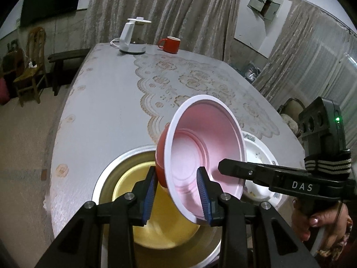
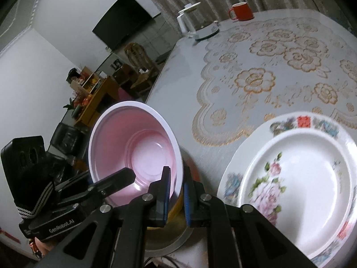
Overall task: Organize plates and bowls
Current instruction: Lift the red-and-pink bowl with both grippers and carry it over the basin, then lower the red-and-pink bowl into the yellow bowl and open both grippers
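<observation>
A bowl (image 1: 200, 147), red outside and pink inside with a white rim, hangs tilted above the table, held by both grippers. My left gripper (image 1: 177, 192) is shut on its near wall, one blue pad outside and one inside. My right gripper (image 1: 223, 166) reaches in from the right; in the right wrist view this right gripper (image 2: 177, 192) is shut on the bowl's (image 2: 138, 147) rim. The left gripper (image 2: 125, 176) enters there from the left. Right under the bowl lies a yellow bowl (image 1: 156, 223) inside a silver basin (image 1: 104, 178). A flowered plate (image 2: 290, 178) lies on the table to the right.
A red mug (image 1: 170, 44) and a white kettle stand (image 1: 131, 38) sit at the table's far end. The lace-patterned tablecloth (image 1: 189, 80) covers the middle. The table edge drops off at the left, with a wooden chair (image 1: 31, 67) and a bench beyond. A hand (image 1: 319, 221) holds the right gripper.
</observation>
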A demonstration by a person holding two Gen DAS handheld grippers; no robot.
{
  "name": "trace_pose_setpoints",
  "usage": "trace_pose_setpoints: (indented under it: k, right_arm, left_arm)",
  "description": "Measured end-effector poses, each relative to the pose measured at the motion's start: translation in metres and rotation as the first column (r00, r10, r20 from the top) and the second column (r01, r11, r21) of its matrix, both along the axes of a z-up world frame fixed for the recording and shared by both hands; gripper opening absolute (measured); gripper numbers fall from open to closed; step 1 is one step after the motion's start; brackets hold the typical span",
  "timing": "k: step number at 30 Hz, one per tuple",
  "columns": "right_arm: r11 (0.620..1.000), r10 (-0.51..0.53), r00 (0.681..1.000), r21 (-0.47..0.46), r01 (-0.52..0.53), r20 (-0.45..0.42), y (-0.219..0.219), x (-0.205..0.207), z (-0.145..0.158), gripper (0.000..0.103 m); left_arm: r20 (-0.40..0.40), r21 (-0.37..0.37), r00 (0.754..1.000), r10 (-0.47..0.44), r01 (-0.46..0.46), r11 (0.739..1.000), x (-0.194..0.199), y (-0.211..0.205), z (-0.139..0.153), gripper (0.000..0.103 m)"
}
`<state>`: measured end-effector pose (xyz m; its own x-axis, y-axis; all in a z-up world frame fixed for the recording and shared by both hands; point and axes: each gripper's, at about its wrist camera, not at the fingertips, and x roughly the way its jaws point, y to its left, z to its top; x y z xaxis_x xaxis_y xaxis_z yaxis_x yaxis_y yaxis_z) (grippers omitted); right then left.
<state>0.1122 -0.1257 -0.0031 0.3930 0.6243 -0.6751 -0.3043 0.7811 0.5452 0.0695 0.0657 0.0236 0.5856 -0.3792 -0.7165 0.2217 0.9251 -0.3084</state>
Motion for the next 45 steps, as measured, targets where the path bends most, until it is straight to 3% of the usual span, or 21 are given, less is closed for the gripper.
trace_pose_setpoints:
  k: [15,23,26,33,45]
  right_arm:
    - [0.996,0.085,0.995,-0.005,-0.085,-0.047,0.024,-0.020,-0.011,0.011]
    - [0.992,0.116,0.989,-0.030,-0.119,-0.097,0.037,-0.019,-0.022,0.013]
    - [0.992,0.113,0.987,-0.051,-0.119,-0.111,0.041,-0.019,-0.026,0.019]
    - [0.991,0.107,0.987,-0.067,-0.116,-0.122,0.041,-0.017,-0.026,0.022]
    - [0.989,0.085,0.991,-0.112,-0.096,-0.100,0.037,-0.020,-0.022,0.024]
  left_arm:
    - [-0.066,-0.018,0.997,0.032,-0.034,0.999,-0.024,0.025,-0.027,0.035]
    - [-0.087,0.026,0.995,0.055,-0.053,0.998,-0.025,0.025,-0.040,0.036]
    - [-0.078,0.051,0.995,0.056,-0.052,0.997,-0.025,0.021,-0.041,0.038]
    - [-0.035,0.105,0.997,0.069,-0.065,0.992,-0.030,0.018,-0.035,0.061]
    - [-0.035,0.134,0.997,0.062,-0.057,0.989,-0.028,0.014,-0.041,0.061]
